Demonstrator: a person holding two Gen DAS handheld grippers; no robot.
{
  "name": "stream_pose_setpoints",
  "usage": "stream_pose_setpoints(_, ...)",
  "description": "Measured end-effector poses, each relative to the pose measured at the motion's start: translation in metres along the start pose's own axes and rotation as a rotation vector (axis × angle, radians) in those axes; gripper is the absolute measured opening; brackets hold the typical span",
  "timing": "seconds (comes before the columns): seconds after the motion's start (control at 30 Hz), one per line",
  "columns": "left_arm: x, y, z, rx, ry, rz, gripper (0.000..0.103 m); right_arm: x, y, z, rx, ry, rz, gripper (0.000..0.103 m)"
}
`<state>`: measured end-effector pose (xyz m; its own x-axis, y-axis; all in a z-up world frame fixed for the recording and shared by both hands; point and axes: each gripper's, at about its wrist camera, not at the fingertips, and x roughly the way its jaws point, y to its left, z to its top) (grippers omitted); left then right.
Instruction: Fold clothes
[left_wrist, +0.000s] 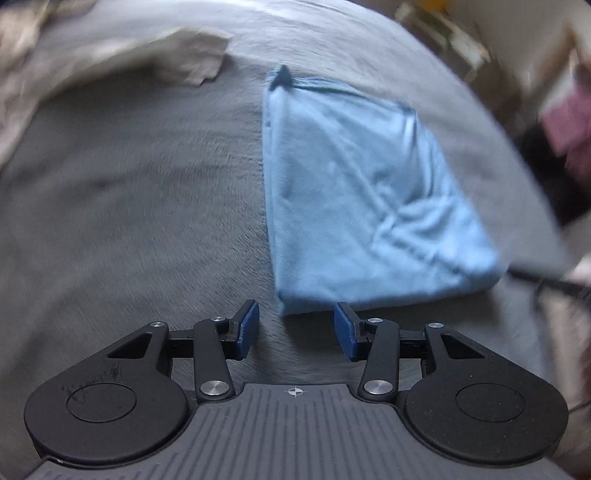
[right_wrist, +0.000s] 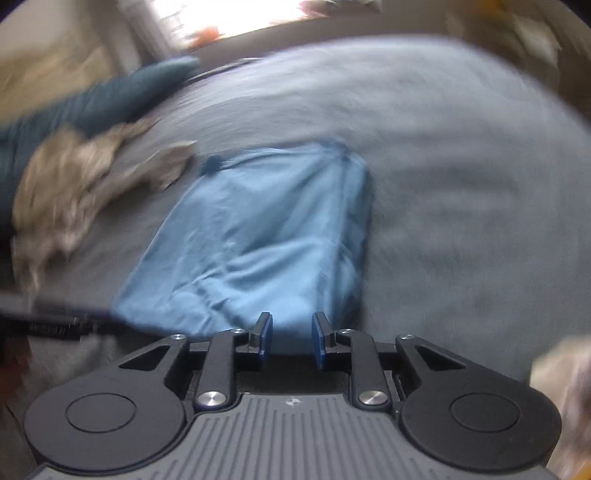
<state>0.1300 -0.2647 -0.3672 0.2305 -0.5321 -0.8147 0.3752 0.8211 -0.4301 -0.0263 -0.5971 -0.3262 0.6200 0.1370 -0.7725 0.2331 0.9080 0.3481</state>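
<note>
A light blue garment (left_wrist: 362, 199) lies folded into a rough rectangle on the grey bed cover (left_wrist: 129, 221). It also shows in the right wrist view (right_wrist: 258, 236). My left gripper (left_wrist: 296, 325) is open and empty, just short of the garment's near left corner. My right gripper (right_wrist: 291, 332) is open with a narrower gap and empty, at the garment's near edge. A beige garment (left_wrist: 110, 66) lies crumpled at the far left; in the right wrist view (right_wrist: 81, 184) it lies left of the blue one. Both views are blurred.
A dark teal pillow (right_wrist: 110, 99) lies at the far left of the bed. A black rod-like part (right_wrist: 55, 323), the other tool, shows at the left edge. Shelves and a pink object (left_wrist: 569, 118) stand beyond the bed's right edge.
</note>
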Motion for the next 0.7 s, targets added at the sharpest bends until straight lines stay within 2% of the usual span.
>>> stream_pose_setpoints(0.03, 0.001, 0.004, -0.001, -0.051, 0.000, -0.028, 0.047, 0.002, -0.018, -0.002, 0.130, 0.028, 0.040, 0.041)
stream_pose_setpoints(0.1, 0.007, 0.010, -0.003, -0.122, -0.004, -0.059, 0.052, 0.008, -0.047, -0.009, 0.339, 0.075, 0.112, 0.043)
stream_pose_setpoints(0.17, 0.014, 0.014, -0.003, -0.185, -0.012, -0.083, 0.054, 0.020, -0.065, -0.016, 0.480, 0.104, 0.167, 0.047)
stream_pose_setpoints(0.23, 0.018, 0.019, -0.002, -0.236, -0.030, -0.107, 0.055, 0.032, -0.076, -0.017, 0.570, 0.106, 0.213, 0.058)
stream_pose_setpoints(0.37, 0.025, 0.022, -0.001, -0.303, -0.060, -0.124, 0.053, 0.051, -0.090, -0.016, 0.706, 0.098, 0.286, 0.058)
stream_pose_setpoints(0.47, 0.029, 0.017, 0.001, -0.309, -0.078, -0.105, 0.046, 0.058, -0.088, -0.013, 0.721, 0.101, 0.292, 0.057)
stream_pose_setpoints(0.57, 0.032, 0.012, 0.003, -0.303, -0.093, -0.075, 0.033, 0.064, -0.082, -0.007, 0.696, 0.114, 0.280, 0.047)
stream_pose_setpoints(0.63, 0.032, 0.010, 0.003, -0.307, -0.104, -0.053, 0.015, 0.069, -0.078, -0.003, 0.680, 0.130, 0.263, 0.025)
stream_pose_setpoints(0.7, 0.028, 0.010, 0.002, -0.316, -0.115, -0.059, 0.009, 0.070, -0.076, -0.002, 0.669, 0.133, 0.245, 0.013)
